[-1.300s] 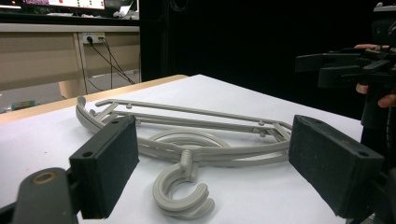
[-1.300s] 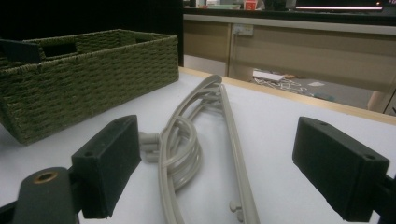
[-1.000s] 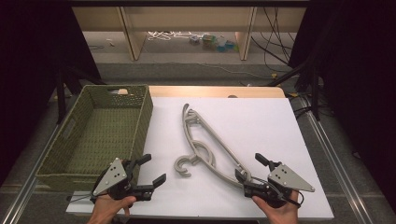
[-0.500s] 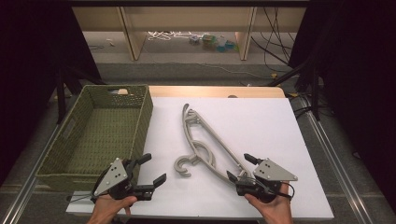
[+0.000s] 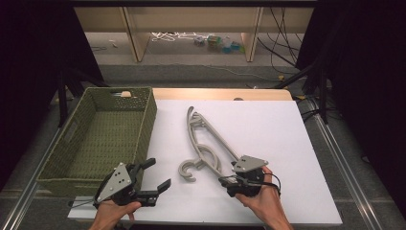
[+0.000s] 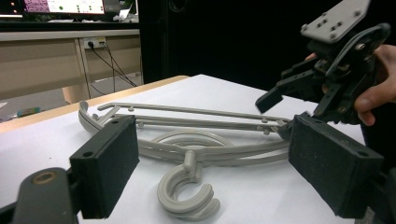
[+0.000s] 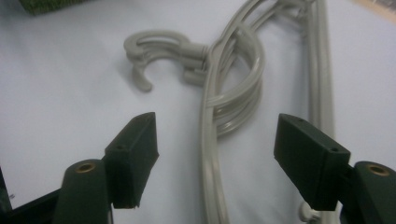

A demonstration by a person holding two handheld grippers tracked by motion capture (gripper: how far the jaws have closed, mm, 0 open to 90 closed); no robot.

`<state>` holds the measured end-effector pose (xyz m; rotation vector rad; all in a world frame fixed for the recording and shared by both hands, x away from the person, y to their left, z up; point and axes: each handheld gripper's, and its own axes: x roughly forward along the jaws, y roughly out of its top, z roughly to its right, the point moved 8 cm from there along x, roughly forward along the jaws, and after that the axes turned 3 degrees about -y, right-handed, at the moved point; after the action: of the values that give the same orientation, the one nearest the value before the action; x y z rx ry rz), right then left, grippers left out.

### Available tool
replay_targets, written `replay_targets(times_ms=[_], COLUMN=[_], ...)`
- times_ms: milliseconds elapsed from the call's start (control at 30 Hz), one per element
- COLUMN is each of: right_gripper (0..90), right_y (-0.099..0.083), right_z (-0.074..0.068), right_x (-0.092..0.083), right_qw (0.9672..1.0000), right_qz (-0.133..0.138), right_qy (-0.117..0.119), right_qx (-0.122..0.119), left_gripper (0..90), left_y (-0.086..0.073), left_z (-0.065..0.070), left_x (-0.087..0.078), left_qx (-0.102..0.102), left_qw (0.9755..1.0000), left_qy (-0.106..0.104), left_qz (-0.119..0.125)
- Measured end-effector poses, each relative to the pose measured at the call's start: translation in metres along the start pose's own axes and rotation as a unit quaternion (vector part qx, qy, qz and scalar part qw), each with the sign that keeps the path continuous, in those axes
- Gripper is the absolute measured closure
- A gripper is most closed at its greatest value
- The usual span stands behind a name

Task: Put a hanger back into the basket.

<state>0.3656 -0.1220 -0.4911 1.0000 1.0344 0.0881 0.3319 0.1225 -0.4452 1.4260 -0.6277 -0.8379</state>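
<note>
Hovering over the grey hangers [image 5: 206, 143], the right hand-held gripper [image 7: 215, 158] straddles them, jaws just been closing but not gripping; left hand-held gripper [image 5: 155, 175] sits released.

The left tool [image 6: 210, 172] is holding its two black pads wide apart at the bottom of the frame, nothing between them. Beyond them, grey hangers [image 6: 187, 140] are lying stacked on the white worktop [image 6: 224, 93]. At upper right, the right tool [image 6: 327, 79] is hovering over their far end
</note>
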Motion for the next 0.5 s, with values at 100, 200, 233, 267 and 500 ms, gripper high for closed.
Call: replay_targets(times_ms=[100,200,233,267,500], right_gripper=[36.5,43.0,45.0,45.0,56.1], right_y=[-0.001,-0.001,-0.001,-0.001,-0.003], right_z=[-0.002,-0.001,-0.001,-0.001,-0.001], right_x=[0.012,0.028,0.03,0.03,0.046], right_qw=[0.9994,0.9986,0.9982,0.9982,0.9956], right_qz=[-0.031,-0.049,-0.055,-0.055,-0.088], right_qy=[0.008,0.005,0.008,0.008,0.024], right_qx=[-0.013,-0.018,-0.021,-0.021,-0.021], left_gripper=[16.0,16.0,16.0,16.0,16.0], left_y=[0.0,0.0,0.0,0.0,-0.001], left_z=[0.0,0.0,-0.001,-0.001,-0.002], left_x=[0.0,0.001,0.001,0.001,0.001], left_qx=[0.0,0.0,0.003,0.002,-0.001], left_qw=[1.0,1.0,1.0,1.0,1.0], left_qy=[0.0,0.001,0.001,0.001,0.004], left_qz=[-0.001,-0.002,-0.003,-0.004,-0.006])
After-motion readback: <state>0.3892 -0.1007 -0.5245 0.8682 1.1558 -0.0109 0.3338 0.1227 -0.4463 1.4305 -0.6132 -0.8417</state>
